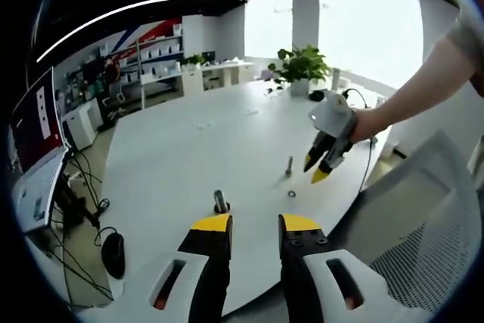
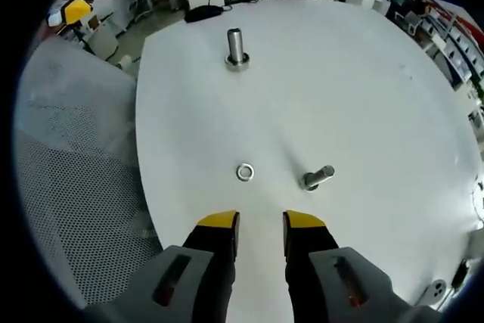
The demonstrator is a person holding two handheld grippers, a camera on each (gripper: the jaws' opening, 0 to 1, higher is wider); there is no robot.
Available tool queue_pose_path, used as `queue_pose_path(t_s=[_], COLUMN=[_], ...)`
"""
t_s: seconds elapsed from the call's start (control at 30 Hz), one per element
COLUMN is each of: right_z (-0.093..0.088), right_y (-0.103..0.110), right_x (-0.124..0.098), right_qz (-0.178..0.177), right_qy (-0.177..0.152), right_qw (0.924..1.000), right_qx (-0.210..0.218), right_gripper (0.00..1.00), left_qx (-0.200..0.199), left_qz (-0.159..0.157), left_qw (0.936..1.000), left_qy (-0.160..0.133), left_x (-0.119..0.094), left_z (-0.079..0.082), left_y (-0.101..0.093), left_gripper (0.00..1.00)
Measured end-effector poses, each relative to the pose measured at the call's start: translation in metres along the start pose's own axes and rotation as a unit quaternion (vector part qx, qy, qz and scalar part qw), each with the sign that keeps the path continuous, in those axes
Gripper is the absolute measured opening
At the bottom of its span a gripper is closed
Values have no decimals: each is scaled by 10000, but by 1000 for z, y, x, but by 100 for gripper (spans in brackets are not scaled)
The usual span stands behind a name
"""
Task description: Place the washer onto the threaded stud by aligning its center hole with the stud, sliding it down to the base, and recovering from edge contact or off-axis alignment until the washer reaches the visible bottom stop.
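- Because the washer [image 2: 244, 172] lies flat on the white tabletop [image 2: 363, 88] with nothing gripping it, the first risk is the pickup: a thin ring flush on a smooth surface gives the jaws little edge to catch, so it may skid or flip away.
- The right tool [image 2: 261, 225] hovers at the lower centre of the right gripper view, jaws apart and empty, the washer just above them in the frame and a threaded stud [image 2: 318, 178] just beside it to the right.
- That near stud appears to lean toward the right of the frame, though the fisheye may cause this; if tilted, the washer's hole would catch on the threads off-axis.
- A second stud [image 2: 236, 47] stands upright at the upper centre, long axis vertical, well apart from the washer.
- The washer's axis points straight up from the tabletop.
- In the left gripper view the left tool [image 1: 253, 225] sits at the bottom, jaws apart, holding nothing.
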State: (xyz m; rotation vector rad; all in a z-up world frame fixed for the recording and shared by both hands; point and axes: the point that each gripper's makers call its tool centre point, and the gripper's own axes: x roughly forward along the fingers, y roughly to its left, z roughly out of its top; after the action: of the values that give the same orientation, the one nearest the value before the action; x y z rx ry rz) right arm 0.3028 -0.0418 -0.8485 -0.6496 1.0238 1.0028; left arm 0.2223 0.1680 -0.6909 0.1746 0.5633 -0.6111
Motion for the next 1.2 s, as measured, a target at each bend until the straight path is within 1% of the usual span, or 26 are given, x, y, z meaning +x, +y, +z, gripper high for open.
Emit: queue_pose_path(t_s=[0.13,0.37,0.57,0.83,0.9,0.97,1.03,1.2], right_z=[4,4,10,14,16,16,16,20], right_y=[5,8,9,12,12,12,14,18], right_x=[2,5,5,16,17,22,26,36], right_qz=[36,109,157,267,287,301,328,358], right_qy=[-2,46,-30,67,68,112,158,216], right_qw=[10000,9998,9996,9987,9986,9983,9979,9971], right_qx=[-48,-140,-216,-428,-443,-483,-534,-640], right_gripper=[26,26,27,27,27,27,27,26], left_qx=[-69,12,-52,-89,-108,-143,-95,-115], left_qz=[-66,-37,-39,-38,-60,-73,-39,-68], left_qw=[10000,10000,10000,9999,9998,9997,9999,9997], left_qy=[21,64,-7,-110,-154,-157,-128,-189], left_x=[1,2,1,0,0,1,1,1], left_z=[-1,-2,1,4,6,5,5,7], left_y=[-1,-1,0,1,0,0,1,0], left_gripper=[23,24,25,28,30,35,35,36])
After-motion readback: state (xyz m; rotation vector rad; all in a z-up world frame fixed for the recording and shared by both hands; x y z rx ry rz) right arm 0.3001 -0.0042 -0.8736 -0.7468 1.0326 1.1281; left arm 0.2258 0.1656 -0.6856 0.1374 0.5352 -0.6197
